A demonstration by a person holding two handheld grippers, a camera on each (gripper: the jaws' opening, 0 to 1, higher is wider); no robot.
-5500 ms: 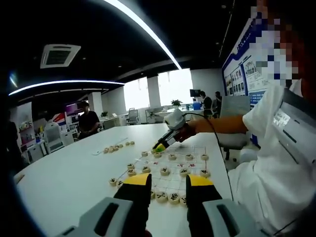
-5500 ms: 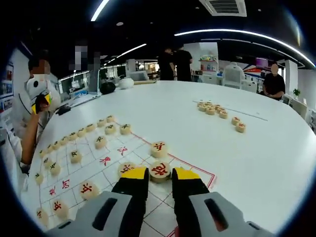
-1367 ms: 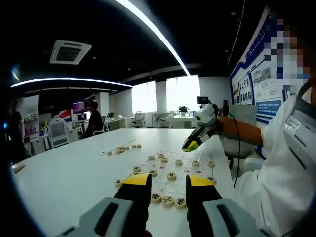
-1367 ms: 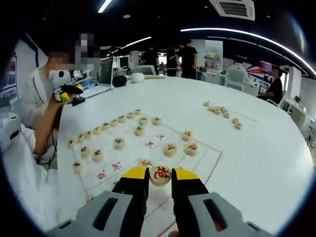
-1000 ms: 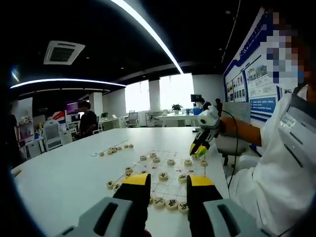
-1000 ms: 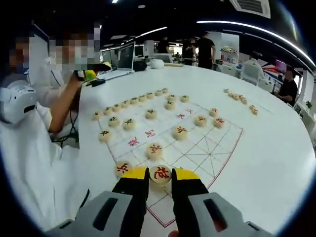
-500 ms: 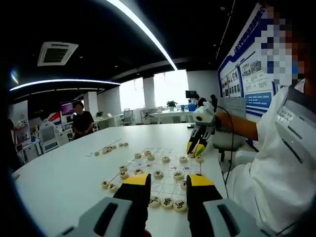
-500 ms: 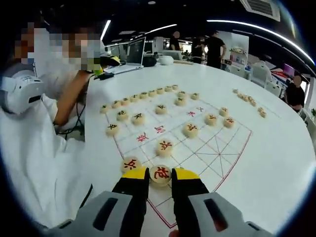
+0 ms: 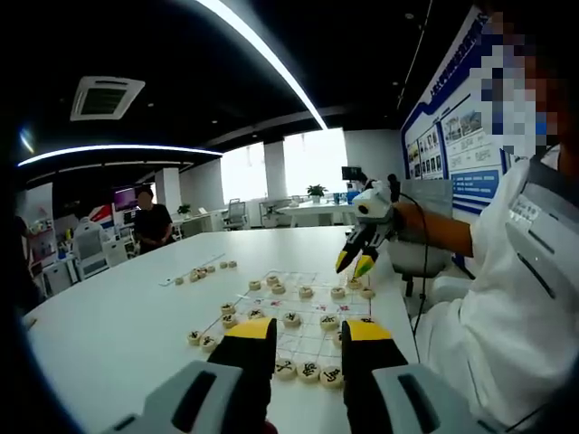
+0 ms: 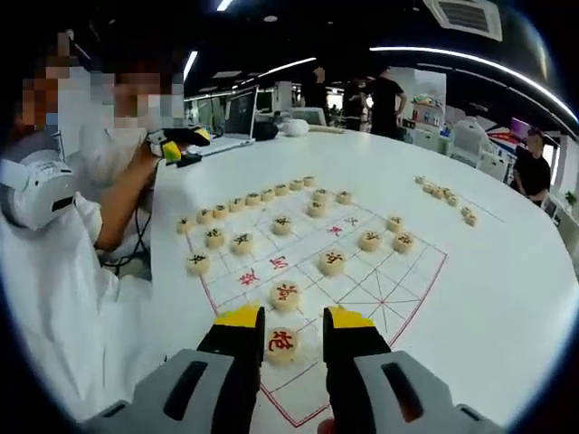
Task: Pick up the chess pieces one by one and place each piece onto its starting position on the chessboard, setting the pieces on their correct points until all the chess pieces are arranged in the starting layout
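On chessboard (image 10: 389, 289), red-marked piece (image 10: 281, 344), between parted right hand-held gripper (image 10: 294, 330) jaws

My right gripper (image 10: 293, 324), which half a second ago pinched the red-marked piece (image 10: 281, 344), now has its jaws spread, the piece lying flat on the chessboard (image 10: 398, 287) between them. In the left gripper view, that gripper has lifted slightly above the board's far corner.

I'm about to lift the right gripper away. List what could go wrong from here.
1. The red-marked piece lies between the open right gripper's fingers; a sideways pull could drag it off its point.
2. It lies close to the board's red border, so a nudge could push it outside.
3. Another red piece lies just ahead; moving forward could bump it.
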